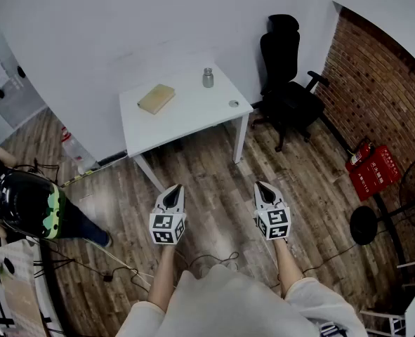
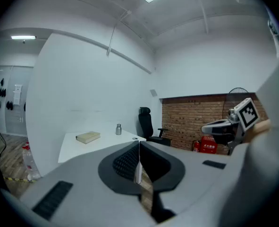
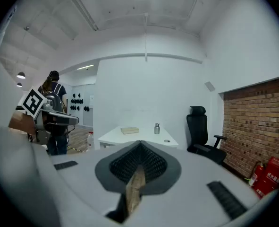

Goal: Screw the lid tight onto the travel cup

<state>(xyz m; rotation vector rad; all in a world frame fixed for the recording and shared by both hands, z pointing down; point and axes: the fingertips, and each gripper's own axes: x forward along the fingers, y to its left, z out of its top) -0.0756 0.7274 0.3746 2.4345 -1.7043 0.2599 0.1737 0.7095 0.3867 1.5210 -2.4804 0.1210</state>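
Far left edge of the head view: person [image 1: 24,206] in dark clothes, cut off by the frame. Just to the right, on the wooden floor [image 1: 214,174] by the wall: clear plastic bottle [image 1: 74,149].

Lower centre, left of the middle: left gripper [image 1: 173,189]. Points up the frame toward the table, well short of it. Jaws pressed together, nothing between them.

Upper centre: white table [image 1: 186,121], against the white wall. On its left part: tan book [image 1: 156,98], lying flat. Right of the book, at the far edge: travel cup [image 1: 208,77], metal, upright, well apart from both grippers. Further right, near the table's right front corner: lid [image 1: 234,104], a small round disc, apart from the cup.

Lower centre, right of the middle: right gripper [image 1: 262,187]. Points the same way, level with the left one. Jaws together, holding nothing.

Upper right: black office chair [image 1: 288,83], just beside the table. Right edge, at the foot of the brick wall [image 1: 383,83]: red fire extinguishers [image 1: 372,168].
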